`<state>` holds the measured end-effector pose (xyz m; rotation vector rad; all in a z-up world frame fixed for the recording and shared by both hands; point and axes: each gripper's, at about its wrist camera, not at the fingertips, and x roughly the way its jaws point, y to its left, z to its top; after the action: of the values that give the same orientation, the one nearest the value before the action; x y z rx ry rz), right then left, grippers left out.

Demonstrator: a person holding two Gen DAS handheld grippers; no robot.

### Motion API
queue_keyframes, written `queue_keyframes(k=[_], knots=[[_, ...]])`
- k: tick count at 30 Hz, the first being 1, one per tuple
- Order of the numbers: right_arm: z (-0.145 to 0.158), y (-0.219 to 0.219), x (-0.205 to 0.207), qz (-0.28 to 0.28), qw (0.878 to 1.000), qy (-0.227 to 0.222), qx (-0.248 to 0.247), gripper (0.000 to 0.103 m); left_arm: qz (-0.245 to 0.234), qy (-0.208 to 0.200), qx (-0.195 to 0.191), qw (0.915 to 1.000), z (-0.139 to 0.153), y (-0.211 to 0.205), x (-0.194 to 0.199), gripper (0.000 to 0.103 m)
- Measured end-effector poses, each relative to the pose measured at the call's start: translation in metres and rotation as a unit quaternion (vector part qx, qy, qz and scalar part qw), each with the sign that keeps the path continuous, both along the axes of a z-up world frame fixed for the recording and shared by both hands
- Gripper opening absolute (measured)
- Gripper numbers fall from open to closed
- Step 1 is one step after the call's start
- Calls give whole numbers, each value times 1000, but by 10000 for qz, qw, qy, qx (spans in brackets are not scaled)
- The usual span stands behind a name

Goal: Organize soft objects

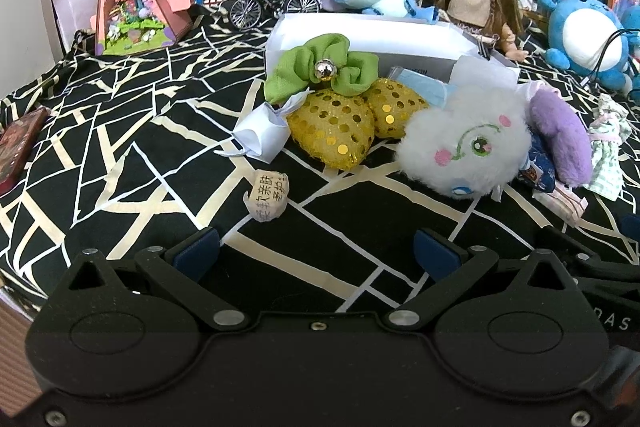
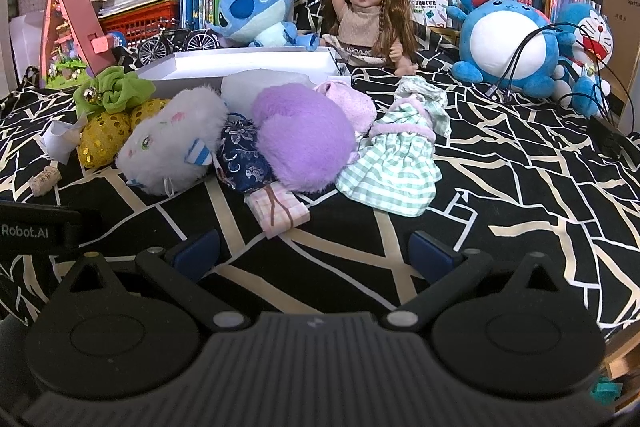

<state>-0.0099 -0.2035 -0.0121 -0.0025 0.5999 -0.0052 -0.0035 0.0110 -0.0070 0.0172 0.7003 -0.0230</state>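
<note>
Spread over a black cloth [image 2: 500, 163] with cream lines, in front of the white box [image 2: 248, 65]. Just before the box, largest first: purple plush [image 2: 304, 143], white fluffy plush [image 1: 464, 143] lying sideways left of it, green gingham doll dress [image 2: 396, 163] right of it, gold sequinned strawberries [image 1: 336, 131] furthest left. Left gripper [image 1: 318, 247] and right gripper [image 2: 316, 247] both with jaws wide, empty. Strawberries ahead of the left jaws; dress ahead-right of the right, probably nearer.

Both views were evenly, brightly lit; soft shadows were cast, edges were bent and darkened by fisheye distortion.
</note>
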Motion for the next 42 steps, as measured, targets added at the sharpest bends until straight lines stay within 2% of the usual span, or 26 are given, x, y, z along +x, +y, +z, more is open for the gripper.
queue_keyframes(k=[5,10,14,17,21,24,28,29,30,33,36,39,42], knots=[[-5,-2,-4,101,9996,-244,38,103,-65,-177,10,9998,-3,0,-3,103],[-4,-3,-6,159,9993,-343,63,103,-148,-103,-105,9998,4,6,-3,103],[2,-6,-11,643,9959,-506,386,103,-104,-155,-245,9995,6,14,-6,102],[4,-1,-13,755,9952,-603,177,103,-30,-294,-293,9991,10,20,-9,101],[6,2,-10,838,9944,-635,98,95,16,-614,-323,9976,18,28,-14,99],[8,2,-8,801,9946,-647,78,87,43,-699,-384,9968,22,35,-14,90],[8,-1,-6,749,9953,-609,81,74,-12,-576,-478,9972,21,39,-11,69],[8,-1,-5,749,9955,-576,79,69,-27,-551,-483,9973,20,39,-11,65],[8,-1,-5,753,9957,-543,77,62,-37,-535,-476,9974,19,39,-11,63],[5,0,-4,752,9961,-463,47,52,-88,-535,-377,9978,16,36,-10,58],[6,1,-3,766,9959,-484,-9,48,-108,-579,-233,9980,15,32,-7,56],[7,4,1,788,9956,-495,-109,47,-140,-590,-96,9981,14,28,-3,50],[6,6,4,836,9953,-480,-132,45,-121,-491,-172,9986,12,29,1,37]])
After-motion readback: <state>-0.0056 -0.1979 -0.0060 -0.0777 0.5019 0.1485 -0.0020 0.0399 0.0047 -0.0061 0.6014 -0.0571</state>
